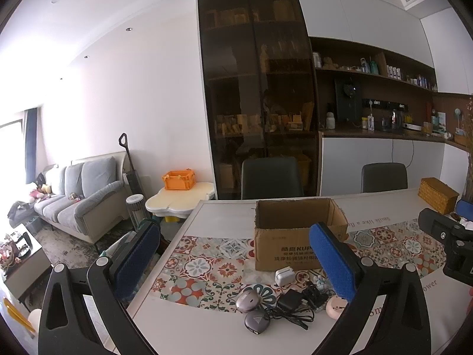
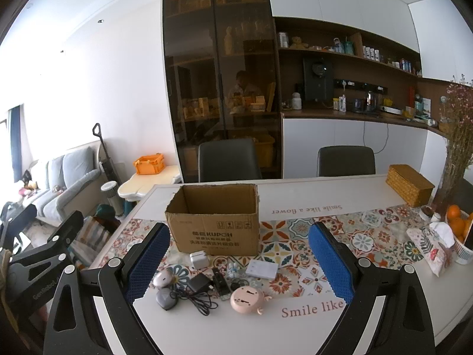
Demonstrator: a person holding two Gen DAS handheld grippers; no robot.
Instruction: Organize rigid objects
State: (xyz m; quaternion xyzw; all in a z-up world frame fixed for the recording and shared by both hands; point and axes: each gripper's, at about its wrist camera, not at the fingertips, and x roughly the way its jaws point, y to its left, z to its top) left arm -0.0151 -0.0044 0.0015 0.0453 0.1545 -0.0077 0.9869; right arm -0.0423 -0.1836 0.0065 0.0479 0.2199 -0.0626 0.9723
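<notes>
Both grippers, left (image 1: 236,254) and right (image 2: 239,254), hold fingers spread wide, empty; ahead between them sits the open brown cardboard box (image 2: 214,224), with small gadgets nearer.

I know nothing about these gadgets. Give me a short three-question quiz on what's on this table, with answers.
1. True or false: the cardboard box is open at the top.
2. Which item lies nearest the box's front wall? A. pink round gadget B. white cube charger C. black adapter with cable
3. Fill in: both the left gripper and the right gripper are ____ and hold nothing.

Key: 1 true; 2 B; 3 open.
</notes>
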